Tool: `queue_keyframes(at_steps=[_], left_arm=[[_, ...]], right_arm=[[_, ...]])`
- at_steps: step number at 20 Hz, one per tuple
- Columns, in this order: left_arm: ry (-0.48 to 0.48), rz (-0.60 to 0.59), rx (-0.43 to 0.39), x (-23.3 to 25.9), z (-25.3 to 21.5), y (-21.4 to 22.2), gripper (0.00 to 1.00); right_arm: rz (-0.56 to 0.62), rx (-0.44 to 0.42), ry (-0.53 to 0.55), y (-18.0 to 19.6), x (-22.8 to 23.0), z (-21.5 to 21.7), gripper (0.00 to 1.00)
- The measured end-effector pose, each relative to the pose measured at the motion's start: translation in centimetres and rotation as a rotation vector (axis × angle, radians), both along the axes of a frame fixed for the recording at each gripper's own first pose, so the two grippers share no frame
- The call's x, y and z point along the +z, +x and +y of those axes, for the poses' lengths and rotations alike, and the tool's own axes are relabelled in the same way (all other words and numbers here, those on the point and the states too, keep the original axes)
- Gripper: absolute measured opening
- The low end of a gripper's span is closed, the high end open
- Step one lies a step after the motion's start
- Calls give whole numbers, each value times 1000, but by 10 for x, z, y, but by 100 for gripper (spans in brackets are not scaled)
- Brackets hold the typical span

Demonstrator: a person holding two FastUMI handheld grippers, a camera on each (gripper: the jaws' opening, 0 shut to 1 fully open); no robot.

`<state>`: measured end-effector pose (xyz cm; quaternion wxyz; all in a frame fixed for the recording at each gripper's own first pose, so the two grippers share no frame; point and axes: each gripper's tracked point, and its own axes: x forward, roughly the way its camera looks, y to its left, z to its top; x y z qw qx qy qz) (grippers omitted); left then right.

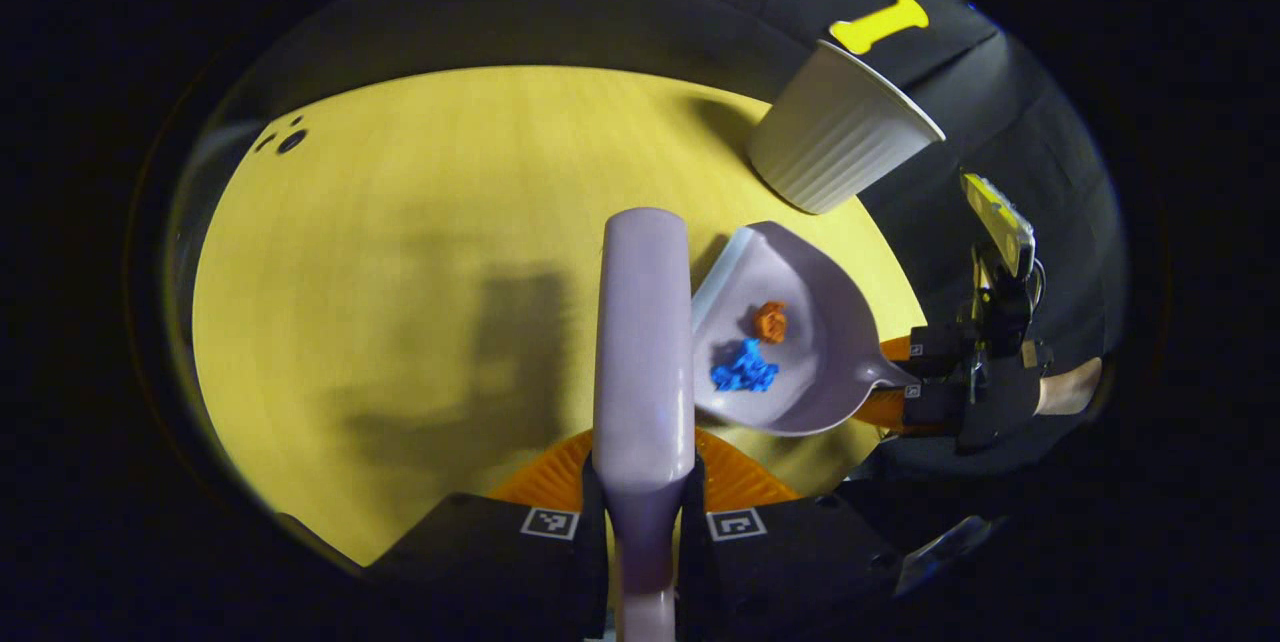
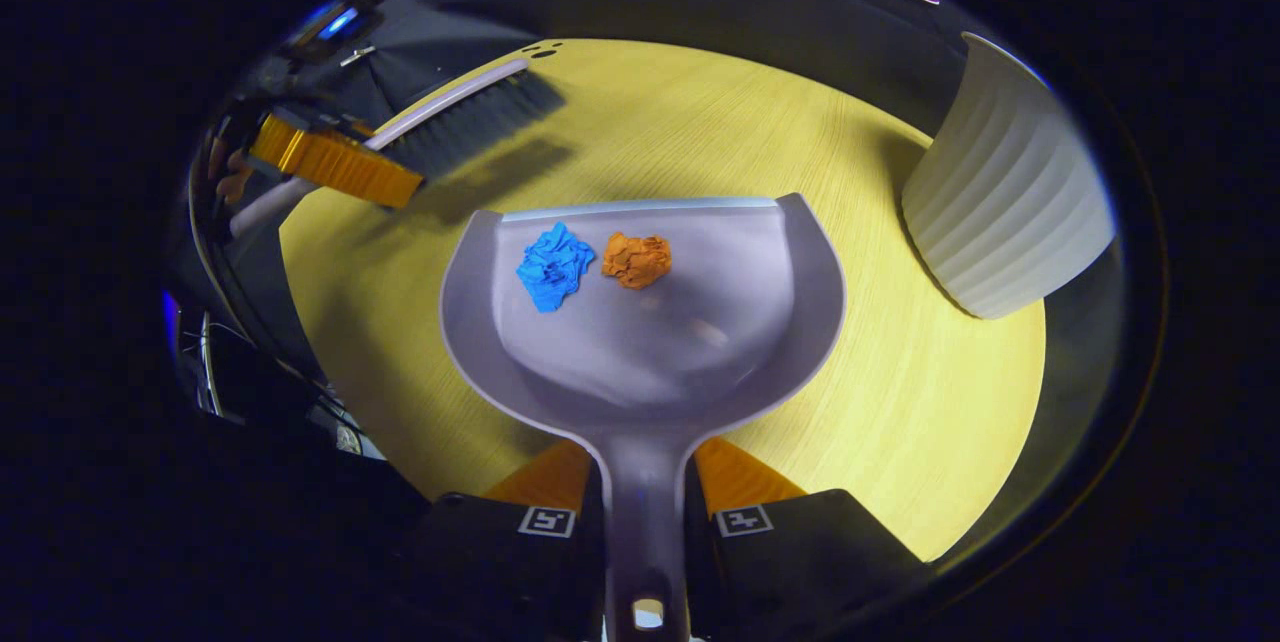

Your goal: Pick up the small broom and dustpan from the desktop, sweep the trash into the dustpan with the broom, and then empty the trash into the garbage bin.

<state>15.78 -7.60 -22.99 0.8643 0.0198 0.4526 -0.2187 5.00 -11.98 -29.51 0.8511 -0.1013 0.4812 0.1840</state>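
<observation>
1. I have the right tool (image 2: 645,522) clenched on the dustpan (image 2: 640,322) by its handle, both fingers pressing the stem, the pan held out over the worktop (image 2: 900,422).
2. My left tool (image 1: 645,512) grips the small broom (image 1: 642,342) by its handle; in the right gripper view I see the bristles (image 2: 480,127) off to the far left, well apart from the pan.
3. The blue scrap (image 2: 553,265) and the orange scrap (image 2: 636,260) sit side by side in the pan, close to its open front lip.
4. My main worry: both scraps lie near the lip, so any forward dip of the pan on the way to the bin would likely roll them back out.
5. The garbage bin (image 2: 1010,202) stands to the right of the pan. If I tip too early or short of its rim, the scraps land on the worktop; if I swing wide, the pan edge could knock the light bin over.
6. The narrow handle could twist between the fingers while I tilt.
7. The worktop is pale yellow wood grain, with dark cloth walls behind and strong shadows under the tools.
</observation>
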Motion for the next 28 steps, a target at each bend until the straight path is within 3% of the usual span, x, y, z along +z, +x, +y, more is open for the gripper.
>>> queue_keyframes(at_steps=[1,3,7,8,11,13,17,18,19,24,25,28], left_arm=[[9,-10,19,-11,15,-4,31],[14,-12,46,-32,22,-23,31],[-29,4,87,-51,36,-74,33],[-43,6,91,-59,34,-82,33],[-64,21,86,-79,29,-100,33],[-76,20,71,-82,27,-111,33],[-77,6,64,-82,31,-117,33],[-81,6,79,-81,33,-118,33],[-86,2,90,-80,36,-119,33],[-171,2,165,-69,50,-127,31],[-185,1,185,-67,53,-128,33],[-217,-7,234,-63,63,-129,33]], right_arm=[[-2,2,-10,2,0,0,40],[-13,-3,-29,2,0,2,36],[-18,-41,-37,-3,10,4,36],[-25,-53,-35,-2,15,5,40],[-27,-125,23,-7,30,3,32],[-31,-170,63,-9,40,-1,36],[-81,-204,48,-4,54,-11,36],[-95,-215,50,1,58,-15,40],[-108,-239,56,5,64,-16,36],[-116,-363,87,22,81,-23,40],[-127,-378,82,27,82,-28,36],[-160,-430,70,56,81,-43,36]])
